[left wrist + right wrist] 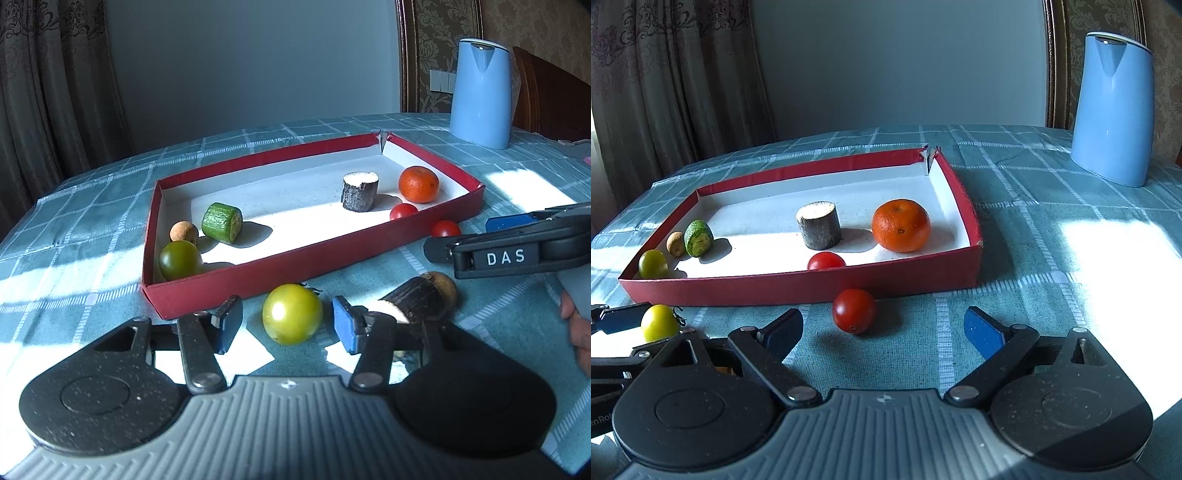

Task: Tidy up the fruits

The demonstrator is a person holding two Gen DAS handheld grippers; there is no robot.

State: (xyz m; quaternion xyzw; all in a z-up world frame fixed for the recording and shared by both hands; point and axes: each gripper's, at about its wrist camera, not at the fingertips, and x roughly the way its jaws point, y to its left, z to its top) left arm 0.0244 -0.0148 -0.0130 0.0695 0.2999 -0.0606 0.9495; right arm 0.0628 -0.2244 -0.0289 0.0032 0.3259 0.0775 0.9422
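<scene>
The left tongs (286,325) point forward and downward, their 2 blue-padded fingers (345,330) parted with a clear gap on either side of what sits between them. The right tongs (884,330) tilt downward likewise, jaws spread wide, gripping nothing. In the left view they enter from 3 o'clock, a hand (578,332) wrapped around the handle.

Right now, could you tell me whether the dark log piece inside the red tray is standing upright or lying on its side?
Upright: the log piece stands on its flat end in the tray, its pale cut face pointing up.
</scene>
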